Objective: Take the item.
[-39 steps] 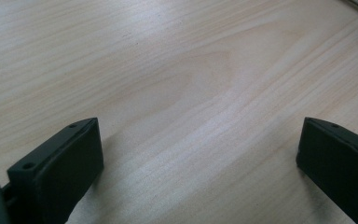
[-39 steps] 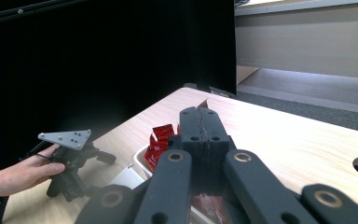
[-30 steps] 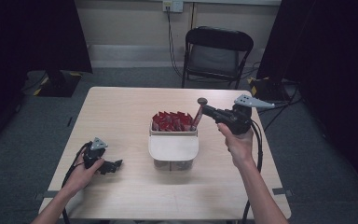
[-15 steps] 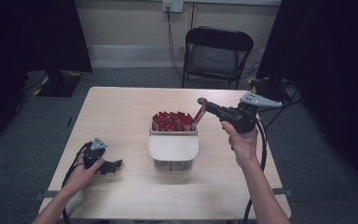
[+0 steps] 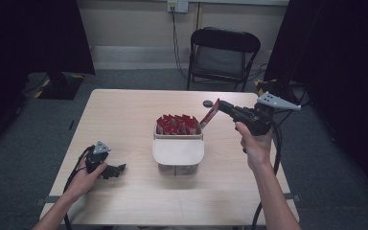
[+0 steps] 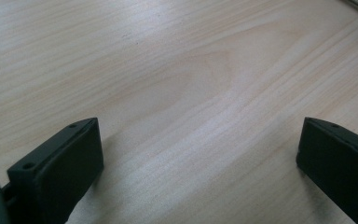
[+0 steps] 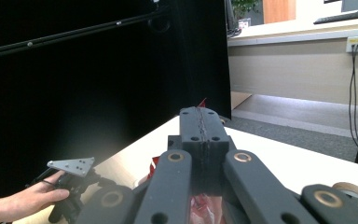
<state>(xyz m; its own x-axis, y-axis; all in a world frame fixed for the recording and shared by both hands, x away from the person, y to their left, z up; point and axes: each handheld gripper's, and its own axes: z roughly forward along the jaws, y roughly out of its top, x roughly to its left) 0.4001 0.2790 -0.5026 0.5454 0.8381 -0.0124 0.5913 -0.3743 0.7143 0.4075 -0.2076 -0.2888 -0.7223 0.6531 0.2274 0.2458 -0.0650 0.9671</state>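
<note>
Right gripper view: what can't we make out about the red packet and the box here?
- Red packet: in the right gripper view the shut jaws cover most of it; print too small in the high view.
- Box: how many packets it holds is unclear; they overlap in the high view.
- Small round thing on the table: too small to identify.
- Left gripper: tips blurred in the high view.

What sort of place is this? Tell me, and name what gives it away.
Probably a lab or office room set up for recording: a lone wooden table on grey carpet, a black folding chair by the wall, black screens on both sides, and a wall socket with cables.
</note>
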